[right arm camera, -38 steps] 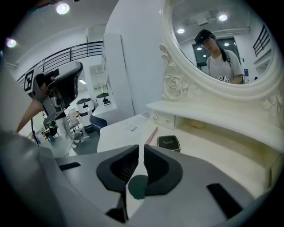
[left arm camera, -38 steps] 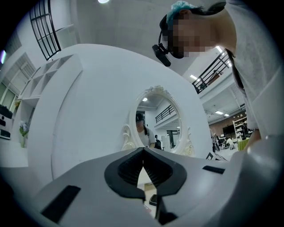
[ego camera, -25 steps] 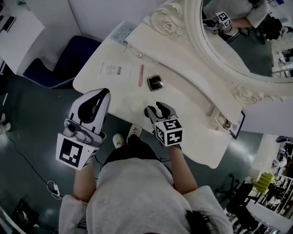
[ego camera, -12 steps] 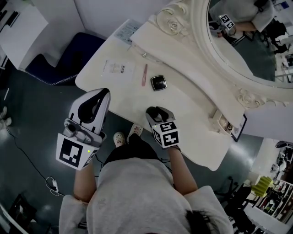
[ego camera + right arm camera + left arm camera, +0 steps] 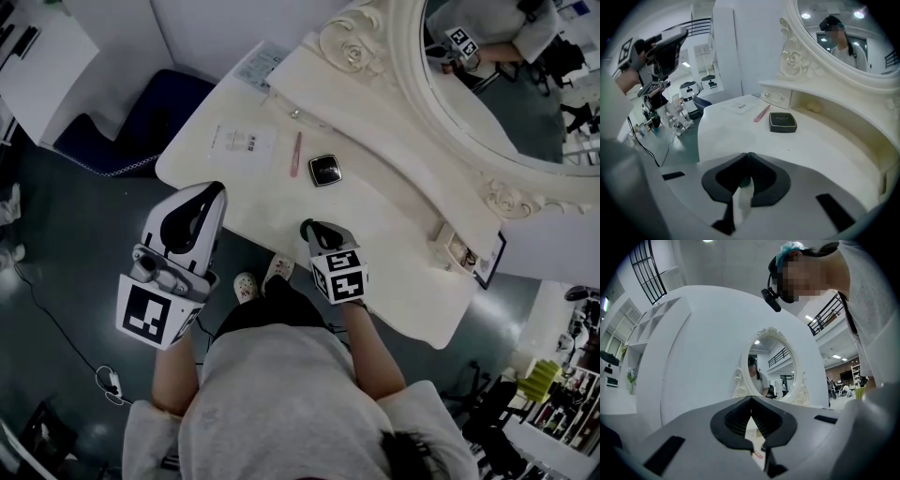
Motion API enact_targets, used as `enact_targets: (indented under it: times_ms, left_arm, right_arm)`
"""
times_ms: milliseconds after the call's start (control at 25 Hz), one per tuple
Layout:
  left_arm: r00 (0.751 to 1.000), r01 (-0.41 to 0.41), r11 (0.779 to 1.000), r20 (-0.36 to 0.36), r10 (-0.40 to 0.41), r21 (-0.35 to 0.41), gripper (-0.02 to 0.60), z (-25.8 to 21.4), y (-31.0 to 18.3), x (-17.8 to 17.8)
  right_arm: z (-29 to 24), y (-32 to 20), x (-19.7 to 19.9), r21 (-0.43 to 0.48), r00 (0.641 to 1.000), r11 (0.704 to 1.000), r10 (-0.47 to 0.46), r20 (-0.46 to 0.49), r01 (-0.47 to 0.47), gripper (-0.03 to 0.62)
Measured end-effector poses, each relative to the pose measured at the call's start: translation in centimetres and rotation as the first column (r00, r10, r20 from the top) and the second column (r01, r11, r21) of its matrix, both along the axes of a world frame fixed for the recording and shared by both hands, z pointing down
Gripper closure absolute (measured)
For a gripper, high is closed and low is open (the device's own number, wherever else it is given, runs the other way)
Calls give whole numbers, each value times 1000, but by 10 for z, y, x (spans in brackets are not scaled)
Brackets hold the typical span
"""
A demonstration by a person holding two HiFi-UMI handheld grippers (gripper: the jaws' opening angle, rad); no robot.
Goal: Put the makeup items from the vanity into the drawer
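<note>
Grey left claw [image 5: 211,194] is nearest, held off the desk [image 5: 403,234] edge, well short and left of the black compact [image 5: 324,170], over the floor. Its jaws are together with nothing in them, and the left gripper view agrees. It looks parked out of the way, no job for it yet.

Right claw [image 5: 312,228] comes next, at the desk's near edge, straight on the near side of the compact, tipped down over the lip. Its jaws have just been closing. The tips now meet, with a small pale knob [image 5: 744,183] caught in the hollow behind them. The head view hides that knob under the lip, so this is a guess: likely the drawer pull. Probable reason for the grip: the drawer must come open before anything goes in. No open drawer is visible.

The compact lies flat mid-desk, lid shut, untouched. A pink stick [image 5: 296,154] lies just left of the compact, near but apart. Both are on the vanity top, nothing stowed, so the task looks early. A white paper sheet [image 5: 242,142] lies flat further left of the compact, probably not makeup.

Beyond the compact is a raised shelf with a small shelf drawer [image 5: 776,97]. Behind that stands the oval mirror [image 5: 506,84] in a carved frame, reflecting the person.
</note>
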State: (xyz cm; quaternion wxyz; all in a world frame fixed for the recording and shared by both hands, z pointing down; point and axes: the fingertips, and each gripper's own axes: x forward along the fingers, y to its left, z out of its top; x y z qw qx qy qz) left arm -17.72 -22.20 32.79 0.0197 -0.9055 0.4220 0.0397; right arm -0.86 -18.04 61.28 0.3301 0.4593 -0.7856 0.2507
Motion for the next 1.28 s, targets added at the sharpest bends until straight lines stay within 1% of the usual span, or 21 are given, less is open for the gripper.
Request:
enact_targets:
  times_ms: [80, 240, 400, 560, 720, 880, 1040, 1280]
  left_arm:
    - [1000, -3, 1000, -3, 3, 7, 566, -2, 1, 1]
    - [1000, -13, 1000, 1, 13, 7, 566, -4, 2, 3]
    - [1000, -29, 999, -2, 29, 17, 566, -7, 5, 6]
    - [999, -47, 999, -4, 47, 24, 566, -10, 6, 9]
    - [998, -70, 997, -6, 70, 37, 566, -13, 9, 14]
    - [996, -88, 995, -9, 89, 35, 566, -13, 12, 18]
    - [993, -115, 992, -15, 115, 48, 566, -15, 16, 21]
    - [987, -159, 986, -17, 160, 44, 566, -14, 21, 27]
  right_arm:
    - [-4, -1, 1, -1, 999, 1000, 18, 33, -18, 557]
    - [-18, -2, 1, 29, 997, 999, 36, 70, -38, 559]
    - [-37, -6, 4, 77, 992, 994, 63, 112, -72, 559]
    - [-64, -12, 8, 143, 984, 984, 86, 154, -108, 559]
    - [-95, -16, 11, 210, 972, 966, 106, 210, -150, 559]
    - [-119, -17, 10, 276, 960, 944, 106, 258, -179, 559]
    - [-133, -12, 10, 318, 949, 924, 115, 295, -211, 559]
    - [-155, -3, 13, 370, 934, 893, 131, 331, -257, 559]
